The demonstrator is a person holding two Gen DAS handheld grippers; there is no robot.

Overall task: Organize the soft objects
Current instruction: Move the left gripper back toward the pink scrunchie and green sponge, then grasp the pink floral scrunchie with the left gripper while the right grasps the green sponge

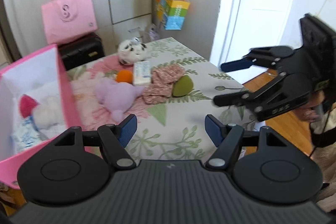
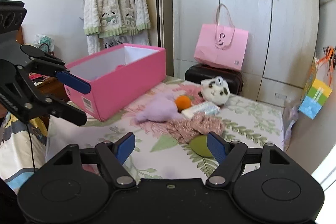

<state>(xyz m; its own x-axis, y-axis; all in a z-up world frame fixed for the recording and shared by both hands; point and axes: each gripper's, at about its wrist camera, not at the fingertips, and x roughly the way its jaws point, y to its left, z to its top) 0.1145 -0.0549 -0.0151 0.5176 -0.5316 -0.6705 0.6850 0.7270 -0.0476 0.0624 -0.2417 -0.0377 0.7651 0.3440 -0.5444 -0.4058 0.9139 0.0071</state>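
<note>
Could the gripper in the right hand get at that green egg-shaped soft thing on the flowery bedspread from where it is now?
Probably yes. The right gripper is open and empty, and the green egg-shaped soft thing lies just ahead by its right-hand pad. Only the crumpled pink patterned cloth overlaps its far edge; the near side looks free.

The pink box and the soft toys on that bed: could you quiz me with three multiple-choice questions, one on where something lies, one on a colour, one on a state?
1. The orange ball lies
A. in the pink box
B. on the bedspread, beside the lilac plush
C. on the floor

2. The egg-shaped sponge by the patterned cloth is
A. green
B. blue
C. white

3. The right gripper is
A. holding the cloth
B. open, holding nothing
C. shut

Answers: 1 B, it sits against the plush. 2 A, olive green in both views. 3 B, its blue pads stand apart, empty.
</note>
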